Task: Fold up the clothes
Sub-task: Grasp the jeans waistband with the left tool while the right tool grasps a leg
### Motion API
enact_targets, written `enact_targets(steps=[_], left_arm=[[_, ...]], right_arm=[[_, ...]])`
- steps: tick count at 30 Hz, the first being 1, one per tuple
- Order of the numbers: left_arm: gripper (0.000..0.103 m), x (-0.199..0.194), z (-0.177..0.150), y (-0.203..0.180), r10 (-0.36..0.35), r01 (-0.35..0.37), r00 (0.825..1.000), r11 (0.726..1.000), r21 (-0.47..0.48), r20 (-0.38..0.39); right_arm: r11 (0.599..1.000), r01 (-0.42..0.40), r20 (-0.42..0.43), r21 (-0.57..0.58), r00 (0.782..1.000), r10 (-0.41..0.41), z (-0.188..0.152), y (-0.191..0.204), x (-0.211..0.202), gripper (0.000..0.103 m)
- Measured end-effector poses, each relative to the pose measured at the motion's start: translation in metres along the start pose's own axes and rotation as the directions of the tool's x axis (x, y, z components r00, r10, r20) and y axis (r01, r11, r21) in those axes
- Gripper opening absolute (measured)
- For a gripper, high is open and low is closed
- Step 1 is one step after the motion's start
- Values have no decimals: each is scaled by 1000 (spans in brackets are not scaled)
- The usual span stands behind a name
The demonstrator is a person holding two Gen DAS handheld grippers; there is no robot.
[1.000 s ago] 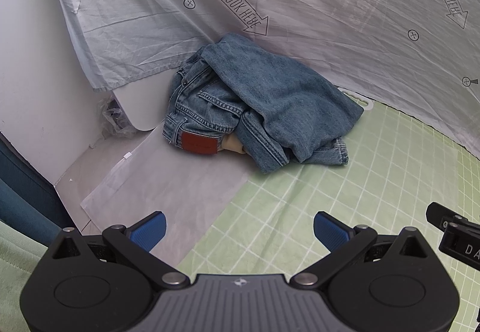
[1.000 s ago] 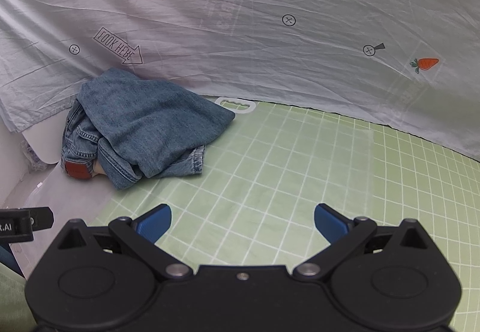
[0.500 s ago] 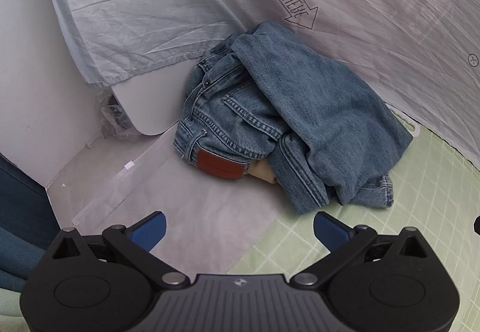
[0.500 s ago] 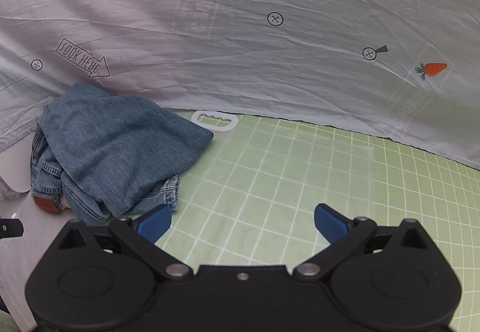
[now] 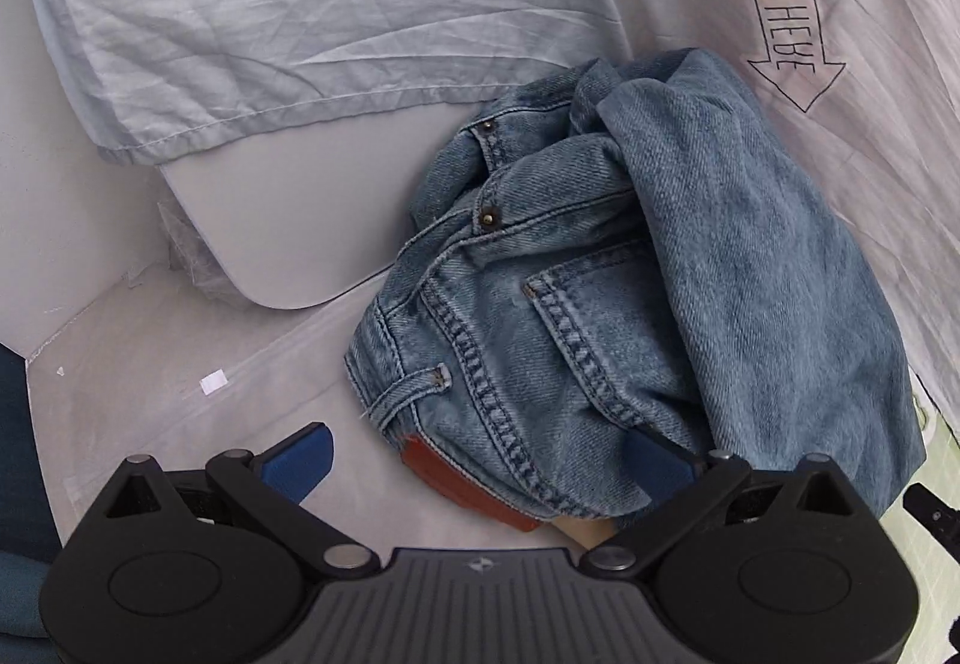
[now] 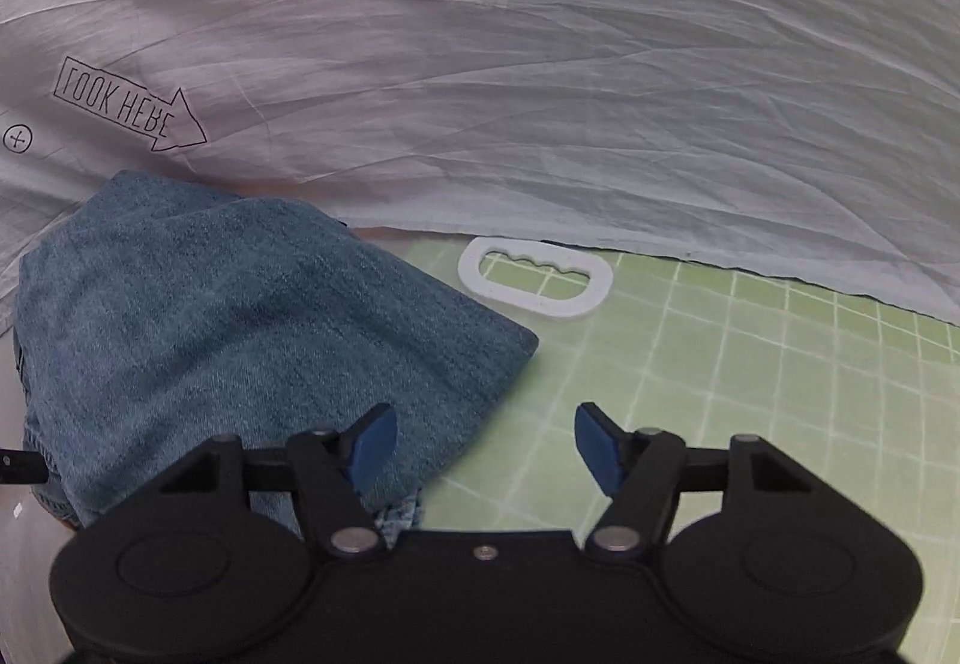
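My left gripper, jaws wide, straddles the crumpled jeans waistband; my right gripper jaws have just been closing, unclamped, over a hem.

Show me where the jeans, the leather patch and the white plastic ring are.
jeans (image 5: 606,340), left wrist view, on the back pocket.
leather patch (image 5: 462,484), left wrist view, on its visible brown face below the waistband.
white plastic ring (image 6: 591,298), right wrist view, on its right rim.

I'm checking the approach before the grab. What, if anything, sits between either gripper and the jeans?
Nothing visible. The left gripper straddles the jeans at the waistband; the right gripper has been closing near their edge.
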State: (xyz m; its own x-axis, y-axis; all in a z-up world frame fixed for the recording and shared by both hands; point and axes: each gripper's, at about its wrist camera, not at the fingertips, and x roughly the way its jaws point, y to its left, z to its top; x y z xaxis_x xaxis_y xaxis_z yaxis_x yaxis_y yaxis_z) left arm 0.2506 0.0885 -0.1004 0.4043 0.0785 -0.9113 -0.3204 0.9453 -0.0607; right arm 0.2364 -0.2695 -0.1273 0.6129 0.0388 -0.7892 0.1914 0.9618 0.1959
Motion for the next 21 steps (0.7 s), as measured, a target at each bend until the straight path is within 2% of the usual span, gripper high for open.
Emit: enact_targets(steps=[5,8,9,11,12,13,14,15,19,20,21], left_arm=[[102,13,6,4,-64,63,998,998,-23,-31],[102,15,4,10,-105,104,994,993,-50,-24],[102,15,3,11,-118,117,993,991,-59,-20],[99,15,-1,14,-150,149,989,986,-81,-9],[93,14,-3,16,-168,167,986,981,-94,-2],[89,13,-4,17,-190,188,982,976,-110,1],[84,10,-5,16,-205,204,979,972,-112,6],[72,7,-6,16,-221,221,975,969,-115,11],[50,-6,-10,9,-232,234,972,968,-90,30],[33,-10,-12,7,-232,234,972,969,-78,33],[25,-14,-15,6,-228,230,973,970,-72,35]], right_arm=[[994,-13,-57,113,998,20,4,-2,43,66],[992,-35,-36,125,999,40,3,2,46,66],[990,-58,-31,129,998,62,3,3,46,61],[987,-90,-23,134,995,94,3,4,46,45],[986,-112,-11,127,993,114,3,4,44,38],[985,-132,9,115,991,132,3,5,39,17],[987,-130,32,93,991,128,2,7,32,14],[990,-124,55,71,991,121,2,9,25,12],[995,-104,187,-1,977,103,-4,11,-26,10],[996,-93,216,1,972,91,-8,7,-42,9],[997,-82,245,5,966,78,-11,4,-59,9]])
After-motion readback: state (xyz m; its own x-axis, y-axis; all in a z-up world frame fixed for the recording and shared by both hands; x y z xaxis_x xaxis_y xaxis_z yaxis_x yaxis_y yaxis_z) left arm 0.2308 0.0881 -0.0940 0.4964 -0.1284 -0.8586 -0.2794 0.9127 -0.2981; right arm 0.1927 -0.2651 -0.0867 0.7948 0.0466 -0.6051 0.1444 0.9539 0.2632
